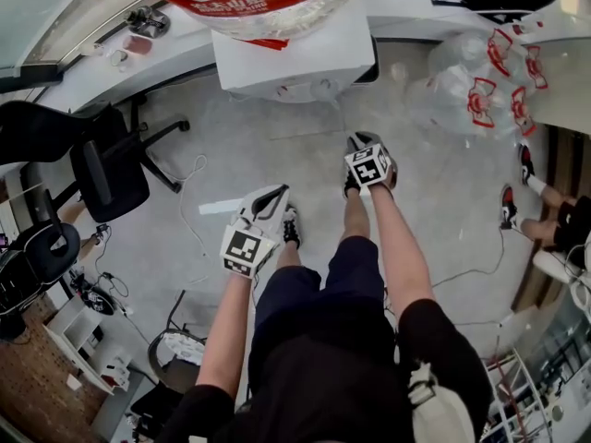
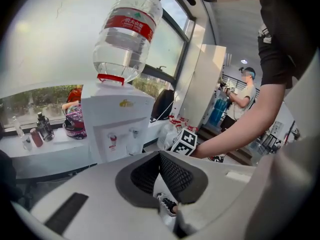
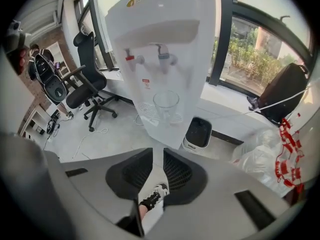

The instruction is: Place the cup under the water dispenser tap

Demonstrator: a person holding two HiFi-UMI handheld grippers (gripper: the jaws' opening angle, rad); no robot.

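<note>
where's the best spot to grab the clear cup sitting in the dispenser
Grip the clear cup across its side wall near mid-height, coming in level from the open front. It stands upright in the recess of the dispenser, with the taps overhanging its mouth, so coming from above looks blocked. Jaws go on opposite sides.

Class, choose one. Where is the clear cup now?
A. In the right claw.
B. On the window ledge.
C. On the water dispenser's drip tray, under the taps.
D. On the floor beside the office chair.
C: the right gripper view shows the clear cup standing on the drip tray of the water dispenser, beneath the taps; the right claw is empty.
</note>
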